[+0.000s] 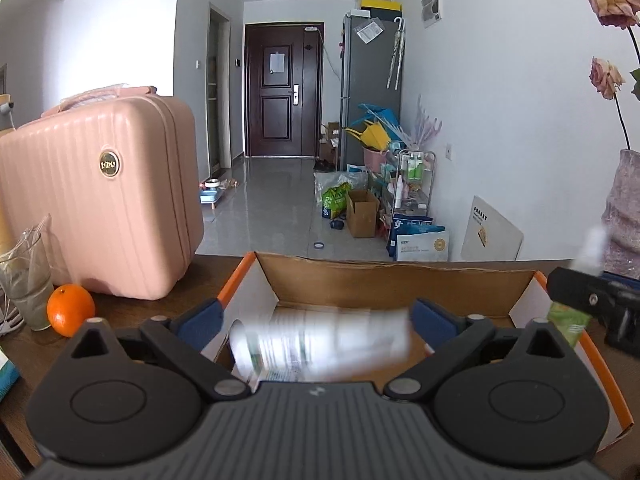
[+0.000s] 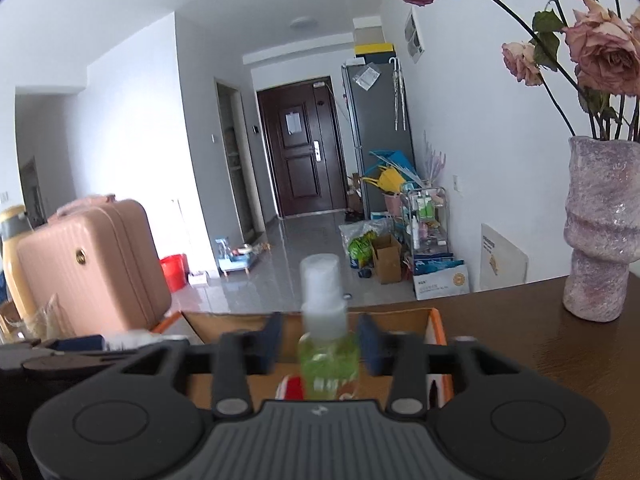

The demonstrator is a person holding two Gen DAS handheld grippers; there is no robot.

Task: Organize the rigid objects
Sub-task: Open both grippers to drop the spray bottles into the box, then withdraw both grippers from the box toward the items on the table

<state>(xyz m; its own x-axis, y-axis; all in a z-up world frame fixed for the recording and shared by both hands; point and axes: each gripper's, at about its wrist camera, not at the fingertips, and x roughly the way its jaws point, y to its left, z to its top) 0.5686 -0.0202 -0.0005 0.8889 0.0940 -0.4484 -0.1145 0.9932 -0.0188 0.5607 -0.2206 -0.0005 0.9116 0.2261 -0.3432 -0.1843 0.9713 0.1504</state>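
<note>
**Two bottles loose over the box**

Nearest the left gripper (image 1: 316,316), a white bottle (image 1: 320,344) lay crosswise between jaws spread fully wide; neither pad touched it, and it was smeared by blur, so it was most likely dropping into the box (image 1: 276,280). The right gripper (image 2: 320,344) had a green spray bottle (image 2: 326,344) upright between its pads, with a clear gap on each side. It was let go too, standing or falling over the box's right end.

The main risk seemed to be the spray bottle. It was tall and narrow, and if it landed on its base it would probably tip; being close to the orange right rim (image 2: 442,332), it might strike that edge and roll onto the table (image 2: 520,360). The white bottle, lying sideways, could roll on the box floor and crowd whatever lay there; a red item (image 2: 294,386) showed beneath the right gripper, and what it was could not be told. The two grippers were also near each other, so drawing back carelessly could knock them together.

Room was tight on both sides. To the left, an orange (image 1: 71,310), a plastic cup (image 1: 26,280) and a pink case (image 1: 100,196) stood just beside the box. To the right, the table lay bare as far as a vase (image 2: 600,228), whose dried roses (image 2: 604,40) overhung it. Beyond the box's far wall the table ended, with floor below.
</note>
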